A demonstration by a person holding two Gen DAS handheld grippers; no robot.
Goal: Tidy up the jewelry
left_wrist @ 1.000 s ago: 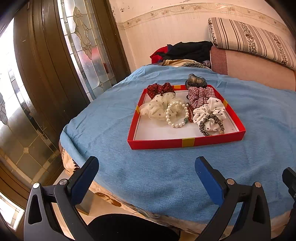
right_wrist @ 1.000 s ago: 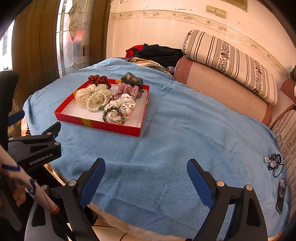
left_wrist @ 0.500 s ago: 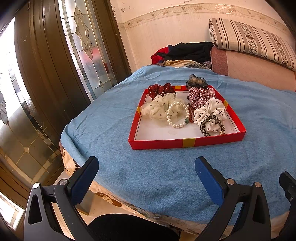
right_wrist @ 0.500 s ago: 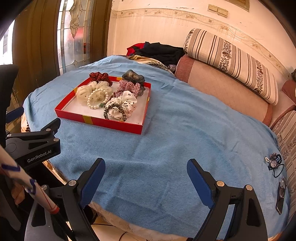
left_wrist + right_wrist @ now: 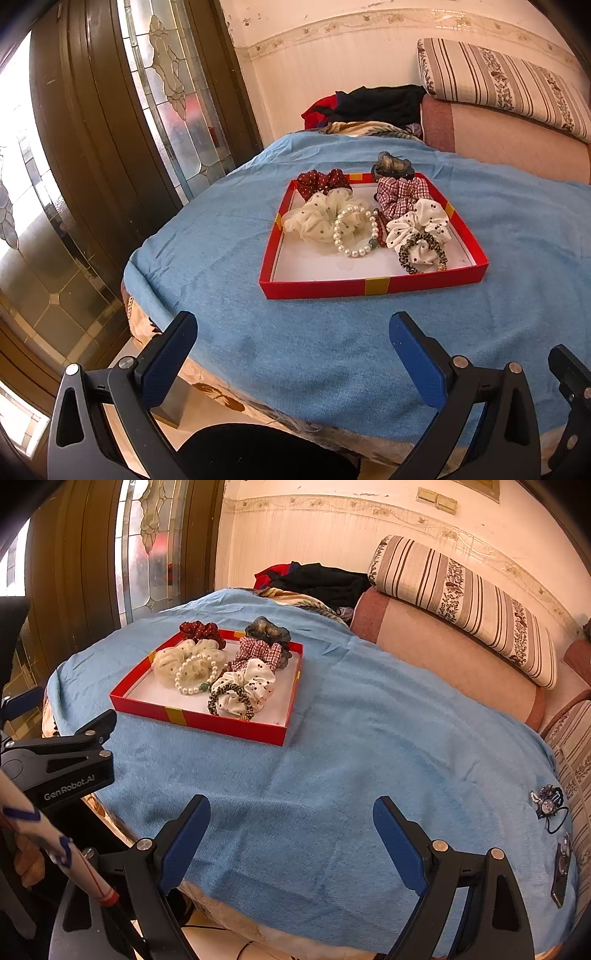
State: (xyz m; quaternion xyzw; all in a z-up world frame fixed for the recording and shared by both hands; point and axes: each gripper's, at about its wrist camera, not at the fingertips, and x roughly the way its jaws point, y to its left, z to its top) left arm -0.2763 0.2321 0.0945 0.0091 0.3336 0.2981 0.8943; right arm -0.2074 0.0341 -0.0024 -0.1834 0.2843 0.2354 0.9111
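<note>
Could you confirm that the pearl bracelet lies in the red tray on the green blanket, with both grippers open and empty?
Not quite: the blanket is blue, as both wrist views show. The pearl bracelet does lie in the red tray, and the left gripper and right gripper are open and empty.

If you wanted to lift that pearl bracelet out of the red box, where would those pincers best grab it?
Probably the near arc of the pearl bracelet, the part lying over the bare white floor of the red tray. Come from above, one finger inside the loop and one outside. It lies nearly flat, and its far side rests on the cream scrunchie, so pinching there would catch fabric.
</note>
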